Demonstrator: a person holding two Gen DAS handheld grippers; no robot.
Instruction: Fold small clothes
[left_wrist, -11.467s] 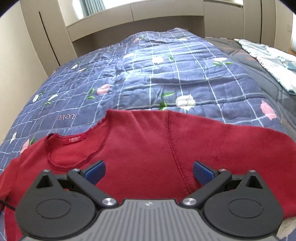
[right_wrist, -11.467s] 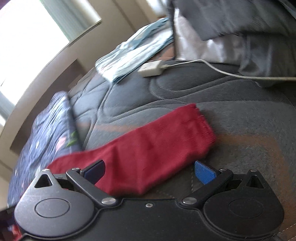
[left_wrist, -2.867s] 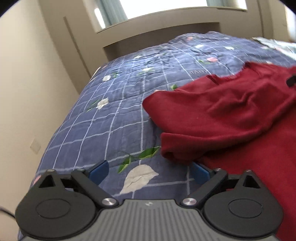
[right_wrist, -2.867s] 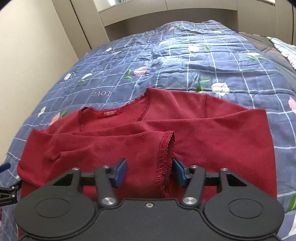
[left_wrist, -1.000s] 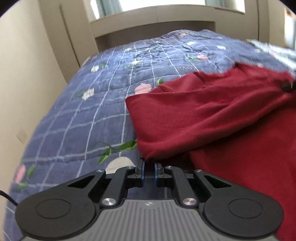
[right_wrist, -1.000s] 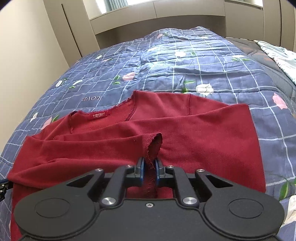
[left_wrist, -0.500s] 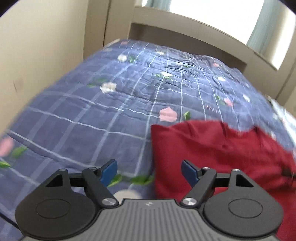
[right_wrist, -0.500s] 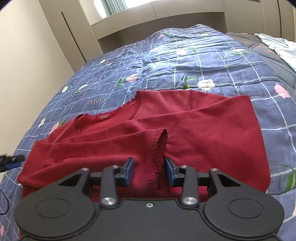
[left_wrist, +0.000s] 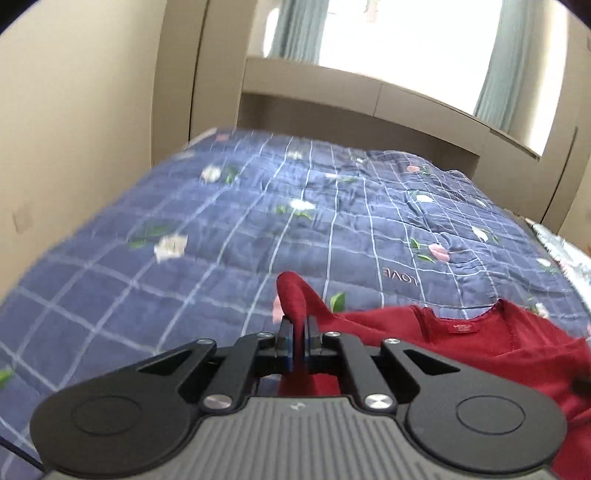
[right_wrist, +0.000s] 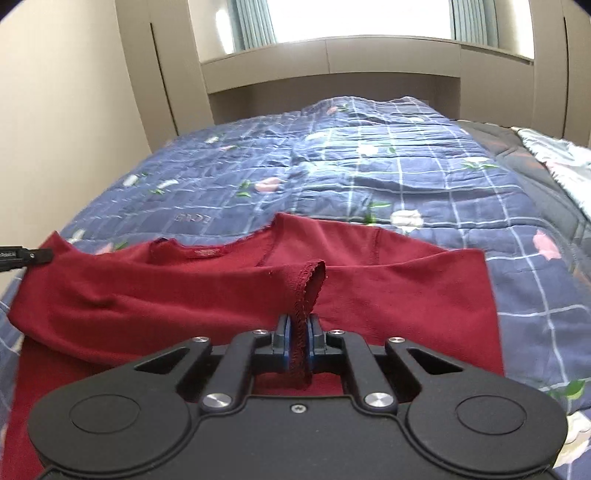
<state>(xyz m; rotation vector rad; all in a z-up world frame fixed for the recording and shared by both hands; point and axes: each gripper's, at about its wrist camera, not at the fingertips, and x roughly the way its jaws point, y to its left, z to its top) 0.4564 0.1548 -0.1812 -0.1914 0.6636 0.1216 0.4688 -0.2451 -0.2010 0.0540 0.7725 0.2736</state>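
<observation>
Both jaws have just been closed again: the left gripper (left_wrist: 298, 341) is clamped on the red sweater's (right_wrist: 388, 295) shoulder fold, the right gripper (right_wrist: 298, 341) on the sleeve cuff (right_wrist: 306, 284), so another fold appears ready.

Sweater (right_wrist: 388, 295) lies on the quilt (right_wrist: 369, 177) near the bed's front edge, neckline toward the far end, one sleeve (right_wrist: 166, 291) folded across its front, cuff (right_wrist: 310, 291) mid-garment; second bedding piece (right_wrist: 557, 162) at the bed's right edge.

beyond the red sweater (right_wrist: 388, 295), blue quilt (right_wrist: 369, 177) lies bare up to the headboard shelf (right_wrist: 332, 62). wall (right_wrist: 66, 110) closes its left; patterned bedding (right_wrist: 565, 166) its right.
</observation>
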